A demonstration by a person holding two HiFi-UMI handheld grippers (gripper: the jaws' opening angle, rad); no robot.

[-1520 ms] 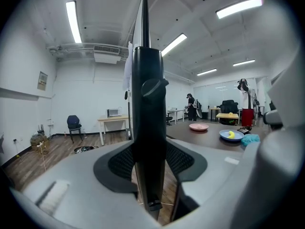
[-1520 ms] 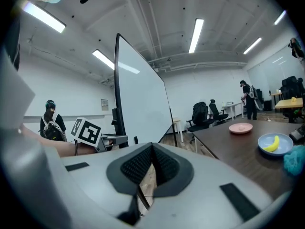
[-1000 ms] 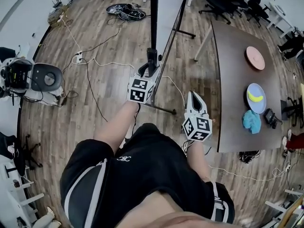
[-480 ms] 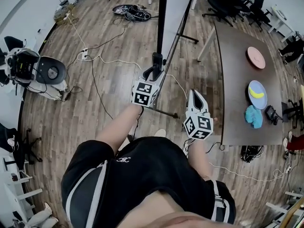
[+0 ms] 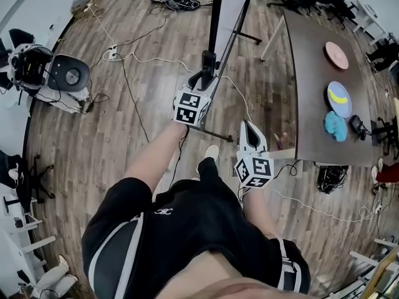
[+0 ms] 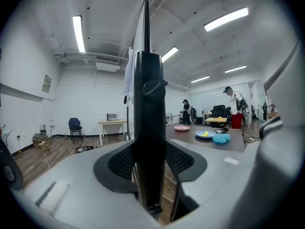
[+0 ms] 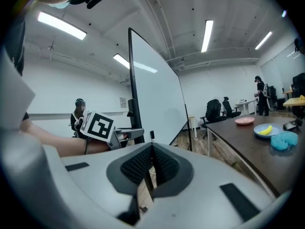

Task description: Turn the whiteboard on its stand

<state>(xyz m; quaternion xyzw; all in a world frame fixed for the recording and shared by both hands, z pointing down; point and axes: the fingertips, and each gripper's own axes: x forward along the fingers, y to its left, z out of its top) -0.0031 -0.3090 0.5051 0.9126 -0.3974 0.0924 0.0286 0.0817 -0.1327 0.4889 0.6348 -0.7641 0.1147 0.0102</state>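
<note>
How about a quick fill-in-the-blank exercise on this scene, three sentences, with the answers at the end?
1. The left gripper is ___ on the whiteboard stand's black post.
2. The right gripper has its jaws together and holds ___.
3. On the blue plate on the table lies a yellow ___.
Missing words: shut; nothing; banana.
</note>
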